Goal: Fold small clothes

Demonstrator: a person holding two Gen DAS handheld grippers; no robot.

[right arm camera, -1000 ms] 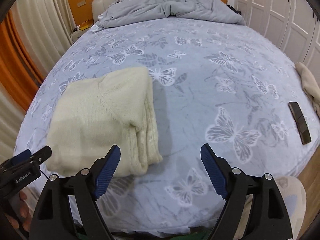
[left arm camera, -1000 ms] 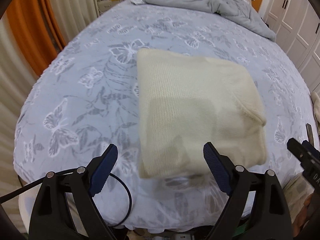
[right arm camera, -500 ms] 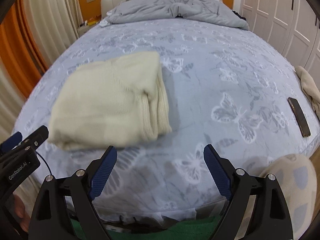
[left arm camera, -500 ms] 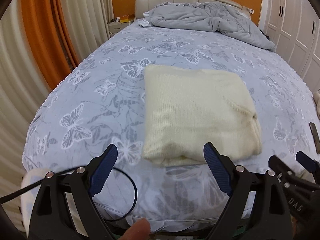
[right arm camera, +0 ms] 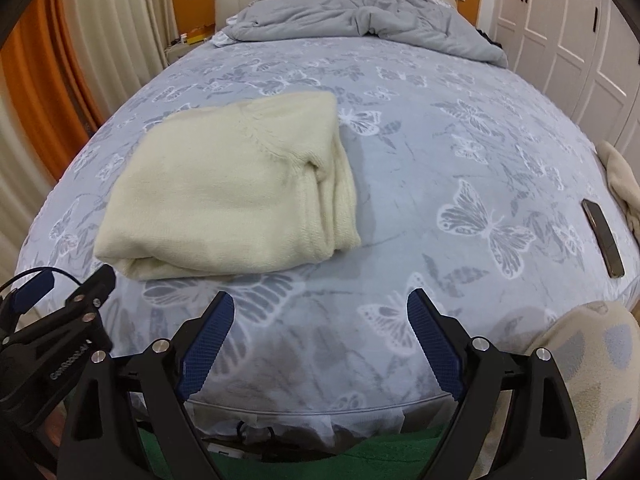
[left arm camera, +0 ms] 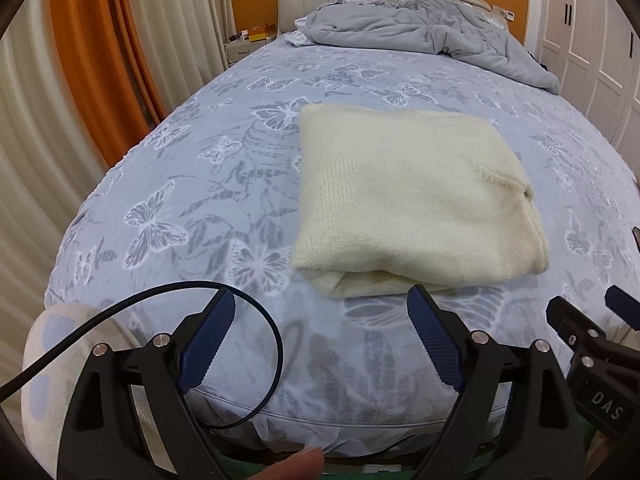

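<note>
A cream knitted sweater [left arm camera: 408, 200] lies folded into a thick rectangle on the blue butterfly-print bed [left arm camera: 224, 184]; the right wrist view shows the sweater [right arm camera: 236, 192] at left of centre. My left gripper [left arm camera: 320, 308] hangs open over the bed's near edge, just short of the sweater's front fold, nothing between its blue pads. My right gripper [right arm camera: 320, 308] is open too, over bare sheet to the right of the sweater. Each gripper shows at the edge of the other's view: the right gripper [left arm camera: 592, 316] and the left gripper [right arm camera: 68, 288].
A rumpled grey duvet [right arm camera: 360, 20] lies by the headboard. A dark phone [right arm camera: 602, 238] and a beige cloth [right arm camera: 624, 184] sit at the bed's right edge. A black cable [left arm camera: 256, 320] loops under the left gripper. Orange and white curtains [left arm camera: 80, 80] hang left, white wardrobe doors [right arm camera: 560, 32] right.
Both grippers have drawn back from the sweater toward the bed's near edge and tilted up, so more of the room shows. The sweater lies still, folded.
</note>
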